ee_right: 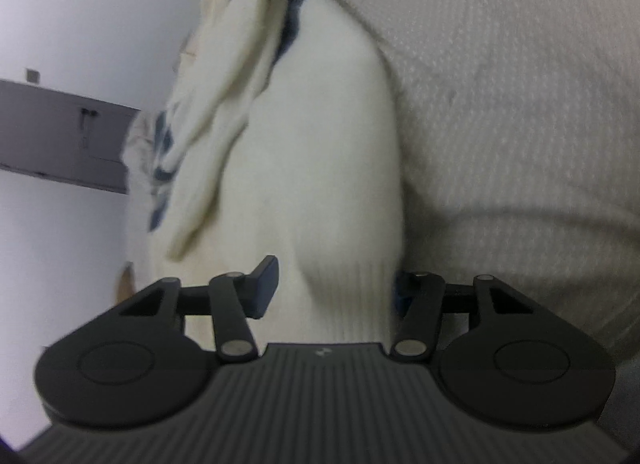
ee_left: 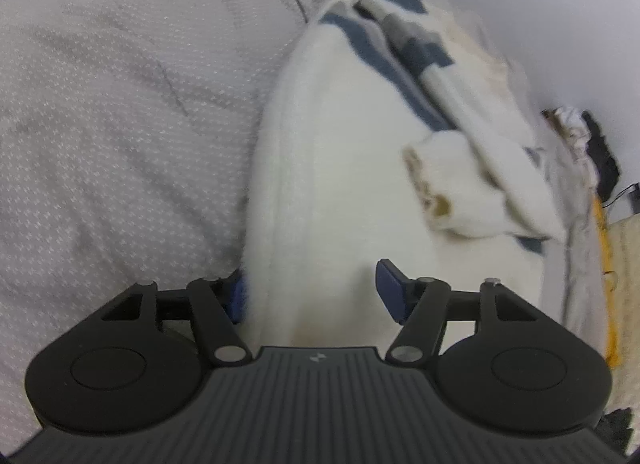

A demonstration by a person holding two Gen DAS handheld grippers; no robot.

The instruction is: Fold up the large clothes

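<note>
A thick white sweater [ee_left: 340,168] with blue and grey stripes lies folded over on the patterned bed cover [ee_left: 112,124]. My left gripper [ee_left: 316,288] has its blue pads wide apart around the sweater's lower edge, with the fabric bulging between them. In the right wrist view the same sweater [ee_right: 312,168] fills the middle. My right gripper [ee_right: 334,284] straddles its ribbed hem [ee_right: 352,304], jaws spread wide. The right pad is mostly hidden behind the fabric. A loose sleeve with a cuff [ee_left: 440,184] lies across the top.
The bed cover [ee_right: 520,104] spreads to the right in the right wrist view. A white wall [ee_right: 80,4] and a grey cabinet [ee_right: 60,132] are at the left. Dark items [ee_left: 600,152] and yellow fabric [ee_left: 604,264] lie at the bed's right edge.
</note>
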